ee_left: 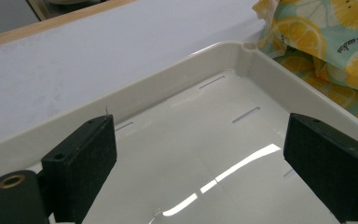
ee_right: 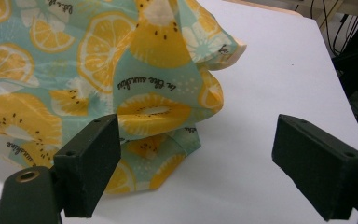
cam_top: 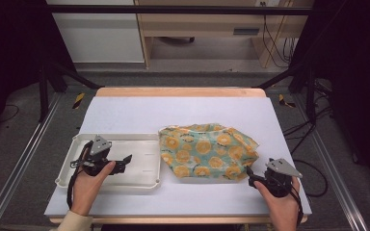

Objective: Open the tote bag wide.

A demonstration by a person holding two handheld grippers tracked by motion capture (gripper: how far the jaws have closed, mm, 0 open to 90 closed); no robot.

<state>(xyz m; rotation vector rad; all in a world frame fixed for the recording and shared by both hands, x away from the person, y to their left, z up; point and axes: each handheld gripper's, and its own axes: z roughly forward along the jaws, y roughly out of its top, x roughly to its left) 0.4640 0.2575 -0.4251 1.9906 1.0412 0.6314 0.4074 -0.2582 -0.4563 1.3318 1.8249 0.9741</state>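
Crumpled cloth (cam_top: 207,151), teal with yellow citrus slices, lying in a loose heap on the white table (cam_top: 139,115), a little right of the middle, its left edge just beside the right rim of the cream tray (cam_top: 77,142). Seen close in the right gripper view (ee_right: 135,74), folded over itself, with a bunched corner hanging toward the table surface. Right gripper (cam_top: 248,173) held low at the cloth's near right corner, pointing at it; jaws spread wide, nothing clamped between them. In the right gripper view, the near fold of the fabric lying just ahead of the left jaw, the right jaw out over bare table; contact between pad and cloth impossible to tell. Left gripper (cam_top: 127,159) held over the tray, pointing toward the cloth; jaws likewise wide apart and empty, with only the glossy tray floor (ee_left: 200,154) between them in the left gripper view. Cloth's edge (ee_left: 326,42) visible there past the tray's far corner. A hand behind each gripper, with a pale sleeve (cam_top: 72,222) at the left wrist. Beyond the table, a black frame (cam_top: 173,9) and grey floor.
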